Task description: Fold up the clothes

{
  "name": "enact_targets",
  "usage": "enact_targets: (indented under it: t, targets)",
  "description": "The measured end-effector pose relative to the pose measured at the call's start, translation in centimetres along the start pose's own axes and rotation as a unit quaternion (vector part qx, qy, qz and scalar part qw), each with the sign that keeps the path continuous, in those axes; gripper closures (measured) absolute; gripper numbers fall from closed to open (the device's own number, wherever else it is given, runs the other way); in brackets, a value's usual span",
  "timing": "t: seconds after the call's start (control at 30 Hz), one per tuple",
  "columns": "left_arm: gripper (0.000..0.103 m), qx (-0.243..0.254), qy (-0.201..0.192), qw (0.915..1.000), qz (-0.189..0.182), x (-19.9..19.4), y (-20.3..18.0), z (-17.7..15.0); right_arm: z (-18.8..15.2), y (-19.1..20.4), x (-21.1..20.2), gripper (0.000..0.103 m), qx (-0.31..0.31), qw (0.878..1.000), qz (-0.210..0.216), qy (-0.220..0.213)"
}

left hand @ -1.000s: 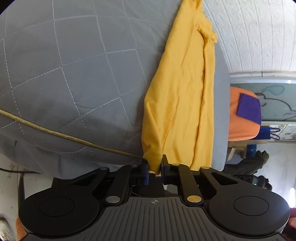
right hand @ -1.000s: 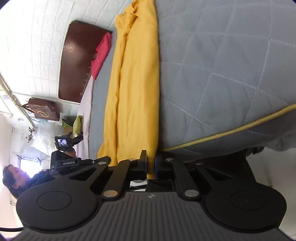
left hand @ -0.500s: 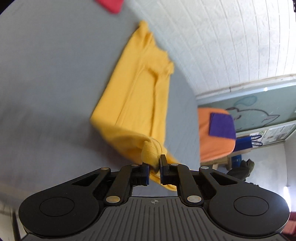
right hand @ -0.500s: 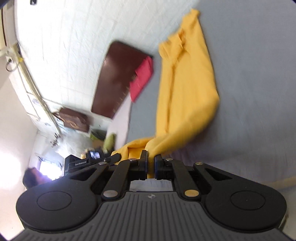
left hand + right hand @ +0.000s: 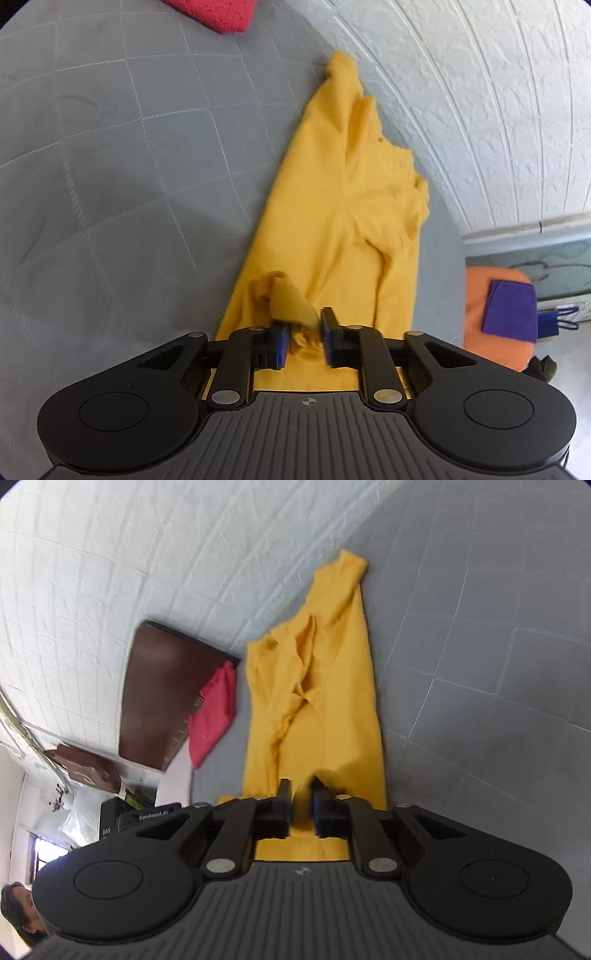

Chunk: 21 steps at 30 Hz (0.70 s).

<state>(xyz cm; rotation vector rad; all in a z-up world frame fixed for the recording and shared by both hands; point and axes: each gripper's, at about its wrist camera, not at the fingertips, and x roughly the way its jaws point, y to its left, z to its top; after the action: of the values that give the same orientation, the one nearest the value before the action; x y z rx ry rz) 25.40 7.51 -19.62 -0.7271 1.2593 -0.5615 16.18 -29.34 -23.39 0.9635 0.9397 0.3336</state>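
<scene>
White textured wall (image 5: 480,92) runs along the far side, and below it spreads the big grey quilted bedspread (image 5: 110,166), the working surface for all of this. Over by the wall in the right wrist view there's a dark brown headboard (image 5: 162,694), with a red cloth (image 5: 214,716) bunched against it. Off the bed's other end, an orange cushion (image 5: 495,314) carries a folded purple cloth (image 5: 511,310).

Now the main event: the yellow shirt (image 5: 340,221) lies on the bedspread close to the wall, lengthwise away from both cameras, its near end doubled over onto the body so the hem corners sit right at the grippers. The far end is rumpled, with folds bunched near the collar.

Left gripper (image 5: 303,338) — jaws opening, a loose yellow corner flopping between them, the pads no longer pinching it. Right gripper (image 5: 301,810) — same story, jaws opening, yellow fabric in the gap but not clamped.

This is light, soft knit; it drapes, wrinkles and slides on itself, so I'd say nothing here is fragile, but the layers can drag apart if tugged. Best hold, by my reckoning, is at the edges of the new fold, pinching both layers together at each side.
</scene>
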Motion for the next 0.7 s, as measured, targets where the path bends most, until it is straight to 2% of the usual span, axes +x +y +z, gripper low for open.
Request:
enact_targets:
  t: [0.03, 0.07, 0.1, 0.17, 0.2, 0.27, 0.33, 0.4, 0.57, 0.6, 0.7]
  targets:
    - [0.062, -0.003, -0.005, 0.9999, -0.009, -0.4, 0.2, -0.2, 0.3, -0.5, 0.4, 0.054, 0.016, 1.000, -0.001, 0.009]
    - [0.047, 0.003, -0.016, 0.9998, -0.014, -1.2, 0.0, -0.4, 0.5, -0.8, 0.2, 0.054, 0.033, 0.999, 0.014, 0.010]
    - [0.035, 0.021, -0.034, 0.9991, -0.015, -2.3, -0.4, -0.7, 0.6, -0.9, -0.5, 0.048, 0.045, 0.998, 0.035, 0.004]
    - [0.030, 0.050, -0.074, 0.9959, -0.013, -4.9, -1.7, -1.4, 0.6, -0.4, -2.6, 0.042, 0.053, 0.995, 0.081, -0.020]
    - [0.030, 0.050, -0.084, 0.9949, -0.024, -6.0, -2.1, -1.5, 0.6, -0.2, -3.7, 0.040, 0.056, 0.993, 0.104, -0.032]
    - [0.026, 0.050, -0.100, 0.9927, -0.044, -7.9, -2.7, -1.9, 0.3, 0.9, -5.9, 0.040, 0.042, 0.991, 0.115, -0.059]
    - [0.023, 0.052, -0.095, 0.9930, -0.046, -8.1, -3.4, -2.2, -0.1, 1.8, -6.8, 0.040, 0.010, 0.993, 0.087, -0.074]
    - [0.023, 0.063, -0.084, 0.9941, -0.028, -6.7, -3.9, -2.6, -0.5, 2.1, -6.2, 0.040, -0.009, 0.997, 0.034, -0.072]
    - [0.027, 0.049, -0.034, 0.9982, 0.005, -0.2, -3.0, -2.8, -0.8, 0.4, 0.4, 0.042, -0.007, 0.999, -0.043, -0.013]
    - [0.027, 0.045, -0.030, 0.9985, 0.009, 0.8, -2.6, -2.7, -0.5, 0.4, 0.8, 0.050, -0.006, 0.999, -0.041, -0.012]
    - [0.024, 0.049, -0.038, 0.9979, -0.020, -0.4, -3.0, -1.8, 1.0, 1.2, 0.2, 0.048, -0.017, 0.999, -0.014, -0.026]
